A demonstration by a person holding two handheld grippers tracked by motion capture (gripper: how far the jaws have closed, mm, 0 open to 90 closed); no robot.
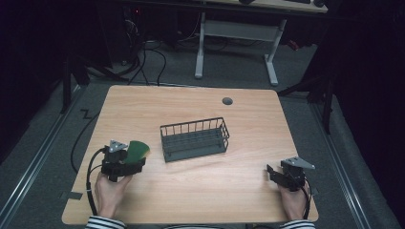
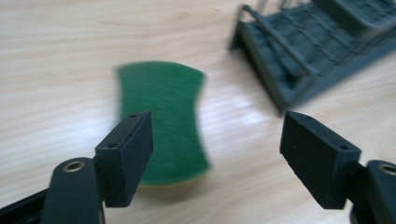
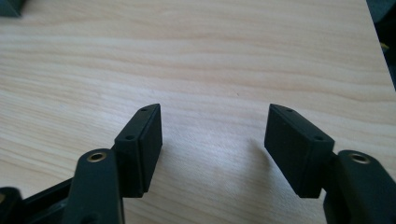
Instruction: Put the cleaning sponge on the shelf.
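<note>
A green scouring sponge (image 2: 161, 121) with a yellow underside lies flat on the wooden table (image 2: 56, 56). My left gripper (image 2: 219, 140) stands open just short of it, and its left jaw overlaps the sponge's near corner. In the high view the sponge (image 1: 138, 149) lies at the table's front left, right at the tip of the left gripper (image 1: 135, 162). My right gripper (image 1: 270, 172) is at the front right, open, with only bare wood between its jaws (image 3: 215, 140).
A dark wire basket (image 1: 193, 139) stands at the table's middle, to the right of the sponge; its corner (image 2: 285, 60) is close beyond the left gripper. A round cable hole (image 1: 227, 101) is near the far edge. The table's right edge (image 3: 380, 60) lies close to the right gripper.
</note>
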